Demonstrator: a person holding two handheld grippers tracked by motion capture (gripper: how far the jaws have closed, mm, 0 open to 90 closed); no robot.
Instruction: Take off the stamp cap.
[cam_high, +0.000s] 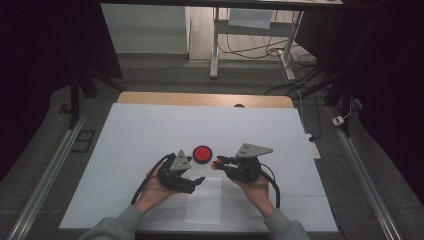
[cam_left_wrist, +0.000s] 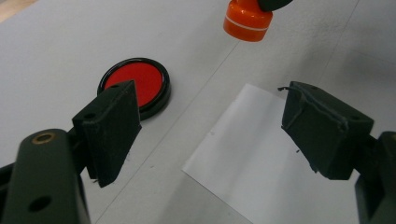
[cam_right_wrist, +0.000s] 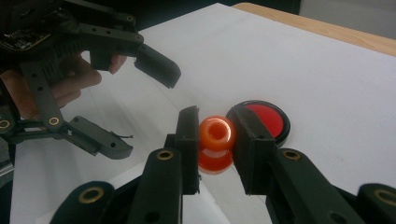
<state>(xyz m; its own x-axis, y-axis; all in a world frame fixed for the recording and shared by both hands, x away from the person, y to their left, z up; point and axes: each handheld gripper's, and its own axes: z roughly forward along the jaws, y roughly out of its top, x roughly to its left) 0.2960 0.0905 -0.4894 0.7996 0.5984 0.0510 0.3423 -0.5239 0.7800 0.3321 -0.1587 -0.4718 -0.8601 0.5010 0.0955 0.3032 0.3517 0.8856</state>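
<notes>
My right gripper is shut on an orange stamp, held by its rounded handle just above the white table cover; in the high view the stamp shows at the tip of the right gripper. A round red ink pad in a black rim lies just to the left of it, also visible as the ink pad and the ink pad. My left gripper stands open over a white sheet of paper, with nothing between its jaws. The orange stamp hangs beyond it.
A white cover spreads over the wooden table. The small white paper lies near the front edge between the two hands. A desk frame and cables stand on the floor beyond the table.
</notes>
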